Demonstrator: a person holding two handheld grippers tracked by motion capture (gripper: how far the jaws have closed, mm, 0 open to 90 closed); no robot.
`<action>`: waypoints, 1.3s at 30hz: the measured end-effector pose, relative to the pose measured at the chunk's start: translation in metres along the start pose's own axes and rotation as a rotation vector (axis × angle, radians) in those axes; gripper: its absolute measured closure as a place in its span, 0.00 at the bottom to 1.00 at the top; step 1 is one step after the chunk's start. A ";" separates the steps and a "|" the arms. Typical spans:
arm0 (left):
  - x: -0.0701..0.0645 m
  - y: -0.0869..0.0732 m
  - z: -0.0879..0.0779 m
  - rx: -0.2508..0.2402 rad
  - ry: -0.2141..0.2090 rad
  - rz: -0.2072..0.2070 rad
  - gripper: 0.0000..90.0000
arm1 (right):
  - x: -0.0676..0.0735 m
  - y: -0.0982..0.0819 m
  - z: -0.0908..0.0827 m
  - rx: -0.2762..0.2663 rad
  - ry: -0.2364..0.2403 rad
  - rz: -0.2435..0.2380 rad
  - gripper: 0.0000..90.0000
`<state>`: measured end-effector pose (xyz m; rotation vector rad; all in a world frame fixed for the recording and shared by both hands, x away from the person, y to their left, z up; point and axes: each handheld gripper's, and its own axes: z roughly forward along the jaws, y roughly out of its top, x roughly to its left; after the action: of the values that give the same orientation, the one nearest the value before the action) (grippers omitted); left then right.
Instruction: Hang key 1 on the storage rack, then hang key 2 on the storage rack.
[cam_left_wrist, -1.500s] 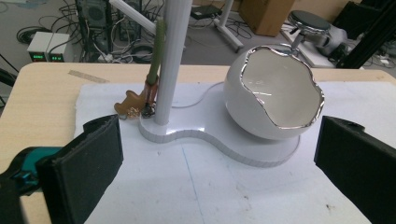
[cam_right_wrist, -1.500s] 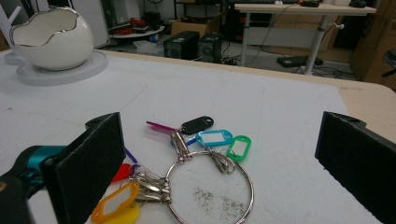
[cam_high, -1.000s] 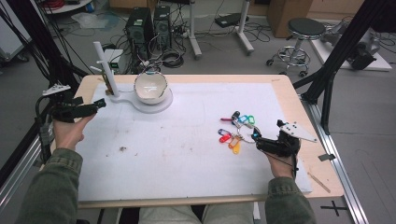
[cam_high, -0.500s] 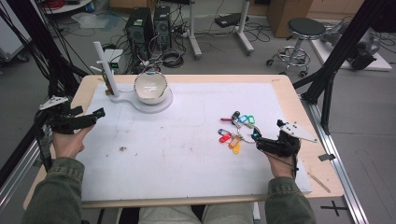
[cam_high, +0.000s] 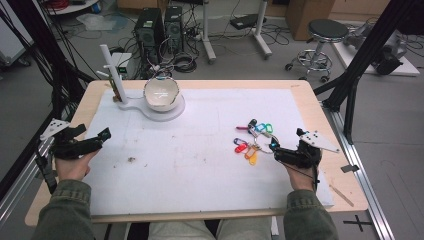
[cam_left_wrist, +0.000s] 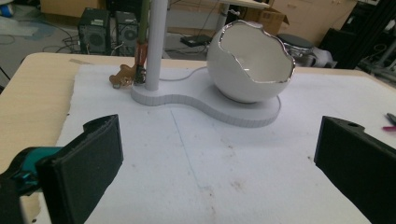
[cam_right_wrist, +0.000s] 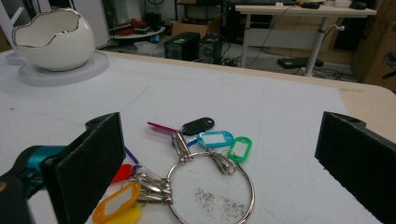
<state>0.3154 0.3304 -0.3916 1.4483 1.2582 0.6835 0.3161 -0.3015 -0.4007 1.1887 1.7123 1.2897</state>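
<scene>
Right hand-held gripper sits low over the bench's white sheet with its jaws wide apart, just beside the bunch of keys, whose large metal ring and coloured tags lie between and just ahead of the jaws in the right gripper view. Left hand-held gripper, also spread wide and holding nothing, hovers at the bench's left edge, well apart from the egg-shaped white bowl on its stand.
</scene>
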 end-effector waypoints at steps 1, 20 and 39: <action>-0.001 -0.001 -0.001 0.001 0.004 0.006 0.02 | 0.000 0.000 0.000 -0.001 0.000 -0.004 0.01; 0.001 -0.032 -0.015 -0.028 0.020 0.008 0.02 | 0.001 0.000 0.001 0.012 0.009 -0.005 0.01; 0.002 -0.037 -0.017 -0.020 -0.002 0.000 0.02 | 0.005 0.009 0.016 0.120 0.098 0.019 0.01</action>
<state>0.2880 0.3345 -0.4220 1.4326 1.2463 0.6927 0.3306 -0.2907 -0.3968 1.2303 1.8762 1.2912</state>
